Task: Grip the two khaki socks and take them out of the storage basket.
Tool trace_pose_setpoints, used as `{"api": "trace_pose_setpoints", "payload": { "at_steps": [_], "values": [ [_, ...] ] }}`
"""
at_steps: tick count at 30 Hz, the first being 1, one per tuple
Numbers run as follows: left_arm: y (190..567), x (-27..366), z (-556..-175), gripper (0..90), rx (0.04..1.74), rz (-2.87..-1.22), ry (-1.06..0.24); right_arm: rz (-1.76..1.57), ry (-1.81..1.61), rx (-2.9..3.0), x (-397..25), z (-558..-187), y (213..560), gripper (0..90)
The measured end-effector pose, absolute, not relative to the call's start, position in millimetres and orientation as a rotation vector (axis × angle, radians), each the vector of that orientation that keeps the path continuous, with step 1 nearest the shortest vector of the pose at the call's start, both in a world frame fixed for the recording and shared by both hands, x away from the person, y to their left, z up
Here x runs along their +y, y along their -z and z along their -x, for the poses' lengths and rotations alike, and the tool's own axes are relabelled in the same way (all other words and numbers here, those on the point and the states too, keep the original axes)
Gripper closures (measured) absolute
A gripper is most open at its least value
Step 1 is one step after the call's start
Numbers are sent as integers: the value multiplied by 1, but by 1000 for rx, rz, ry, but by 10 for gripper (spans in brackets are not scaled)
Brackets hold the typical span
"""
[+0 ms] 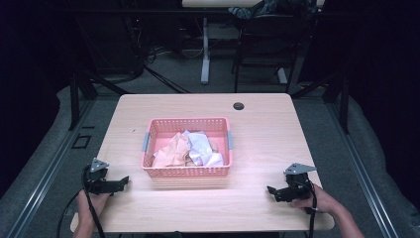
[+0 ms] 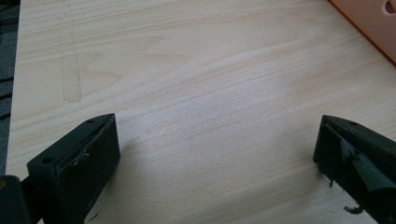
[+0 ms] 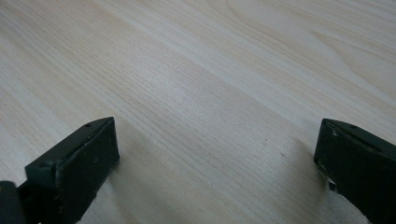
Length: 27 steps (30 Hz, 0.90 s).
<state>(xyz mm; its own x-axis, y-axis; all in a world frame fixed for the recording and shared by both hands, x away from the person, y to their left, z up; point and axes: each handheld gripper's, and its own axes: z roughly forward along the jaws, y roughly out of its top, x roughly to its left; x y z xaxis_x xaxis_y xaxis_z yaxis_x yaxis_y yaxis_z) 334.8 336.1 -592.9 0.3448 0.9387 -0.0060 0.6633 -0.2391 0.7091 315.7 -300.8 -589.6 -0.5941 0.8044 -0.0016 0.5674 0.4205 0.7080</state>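
A pink plastic basket point(image 1: 186, 172) stands in the middle of the wooden table point(image 1: 262, 144), holding crumpled cloths, a peach one point(image 1: 172, 151) and a white one point(image 1: 203, 148). My left gripper point(image 1: 121, 182) rests near the table's front left, held by a hand, jaws wide apart and empty over bare wood point(image 2: 215, 140). A corner of the basket point(image 2: 373, 23) lies to its upper right. My right gripper point(image 1: 272, 191) sits at the front right, also open with nothing between its jaws point(image 3: 217, 154).
A round dark cable hole point(image 1: 238, 105) lies in the table's far edge. Beyond the table stand a desk leg point(image 1: 205, 54), cables and dark frame struts on a grey floor. Bare wood stretches on both sides of the basket.
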Motion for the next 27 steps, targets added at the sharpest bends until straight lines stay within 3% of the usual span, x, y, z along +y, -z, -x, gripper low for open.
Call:
{"api": "trace_pose_setpoints", "payload": {
  "at_steps": [11,15,27],
  "values": [
    [591,335,-336,5,1402,-2004,-571,-1179,-970,2339,-301,-316,590,0],
    [587,333,-336,52,1411,-2008,-569,-1179,-969,2338,-301,-316,590,0],
    [567,322,-335,2,1404,-1976,-545,-1179,-969,2339,-301,-316,590,0]
  ]
}}
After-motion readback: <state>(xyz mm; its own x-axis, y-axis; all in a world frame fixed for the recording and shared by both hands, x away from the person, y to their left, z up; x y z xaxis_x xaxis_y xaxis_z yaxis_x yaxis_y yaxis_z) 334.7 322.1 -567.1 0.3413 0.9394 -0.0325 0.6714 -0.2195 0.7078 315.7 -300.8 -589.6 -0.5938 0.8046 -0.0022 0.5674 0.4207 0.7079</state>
